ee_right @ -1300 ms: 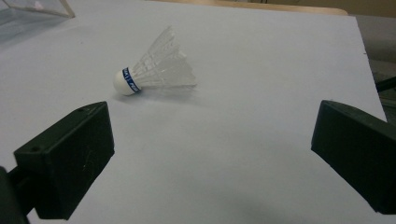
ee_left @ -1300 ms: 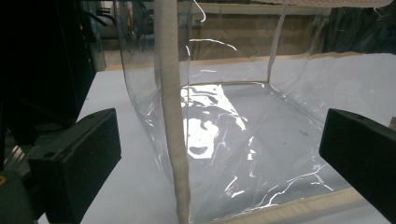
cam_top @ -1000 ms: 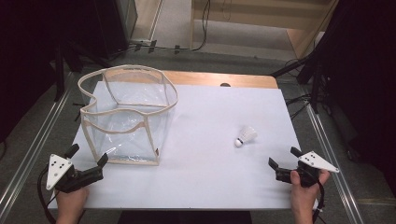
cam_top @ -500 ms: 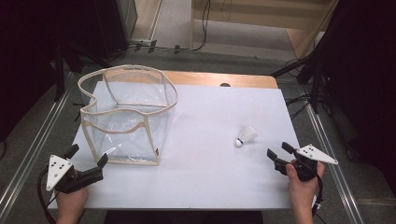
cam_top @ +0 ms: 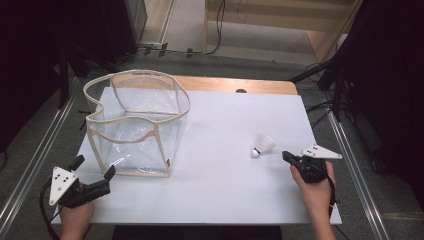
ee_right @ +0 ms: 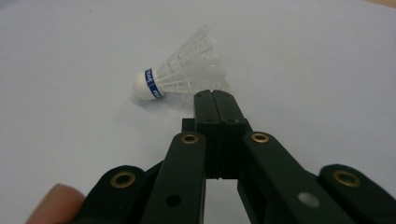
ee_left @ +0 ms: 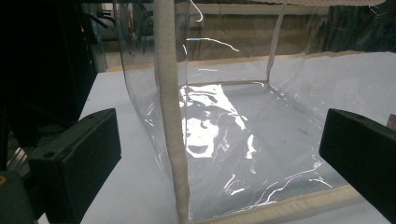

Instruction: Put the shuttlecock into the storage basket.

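A white shuttlecock with a blue band lies on its side on the white table at the right. My right gripper sits just behind it, low over the table. In the right gripper view its jaws have just been closing and now meet with nothing between them; the right gripper's tips stop short of the shuttlecock feathers. At the left stands a clear plastic bag with cream trim, mouth up. My left gripper rests open at its near corner, and its jaws frame the bag's wall.
A white sheet covers the table, with a wooden strip at its far edge. Metal rails run along both sides. Dark stands and cables sit on the floor behind.
My right gripper has moved forward towards the shuttlecock and its jaws have gone from wide apart to shut. The left gripper, bag and shuttlecock have stayed put.
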A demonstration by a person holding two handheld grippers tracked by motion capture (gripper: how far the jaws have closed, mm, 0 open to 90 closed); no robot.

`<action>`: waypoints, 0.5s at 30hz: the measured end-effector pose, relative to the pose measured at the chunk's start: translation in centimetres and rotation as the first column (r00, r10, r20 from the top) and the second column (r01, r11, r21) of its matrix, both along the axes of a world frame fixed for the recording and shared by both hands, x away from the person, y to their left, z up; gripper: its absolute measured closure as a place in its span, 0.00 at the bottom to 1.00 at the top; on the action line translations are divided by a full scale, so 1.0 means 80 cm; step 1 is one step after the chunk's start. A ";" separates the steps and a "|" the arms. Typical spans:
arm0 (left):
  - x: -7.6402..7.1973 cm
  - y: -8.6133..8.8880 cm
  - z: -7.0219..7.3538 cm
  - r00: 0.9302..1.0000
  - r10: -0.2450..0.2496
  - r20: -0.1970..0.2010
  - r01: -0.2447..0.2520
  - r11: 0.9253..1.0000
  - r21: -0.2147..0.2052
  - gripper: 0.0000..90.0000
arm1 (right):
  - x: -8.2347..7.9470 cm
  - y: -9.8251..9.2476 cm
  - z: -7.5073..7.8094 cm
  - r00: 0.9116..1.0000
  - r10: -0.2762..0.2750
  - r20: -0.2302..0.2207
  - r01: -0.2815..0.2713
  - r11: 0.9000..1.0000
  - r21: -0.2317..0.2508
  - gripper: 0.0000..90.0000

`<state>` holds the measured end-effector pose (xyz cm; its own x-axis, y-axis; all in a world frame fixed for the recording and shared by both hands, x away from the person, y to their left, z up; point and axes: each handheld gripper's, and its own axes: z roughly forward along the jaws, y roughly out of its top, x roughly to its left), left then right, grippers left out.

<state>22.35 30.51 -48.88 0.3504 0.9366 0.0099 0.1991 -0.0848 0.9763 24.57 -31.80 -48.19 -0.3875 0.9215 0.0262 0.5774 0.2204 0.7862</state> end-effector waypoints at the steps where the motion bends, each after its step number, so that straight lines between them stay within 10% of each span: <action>1: 0.000 0.000 0.000 1.000 0.000 0.000 0.000 1.000 0.000 0.00 | 0.004 0.001 0.001 1.000 -0.002 -0.012 0.002 1.000 -0.011 0.98; 15: -0.005 0.002 0.000 1.000 -0.007 0.016 0.007 1.000 -0.013 0.00 | 0.047 0.013 -0.012 0.996 -0.027 -0.087 0.022 0.998 -0.059 0.98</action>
<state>21.97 30.67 -48.92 0.3570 0.9341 0.0033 0.1831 -0.0734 0.9804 28.33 -30.73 -49.14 -0.3633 0.9317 0.0050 0.6495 0.2494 0.7183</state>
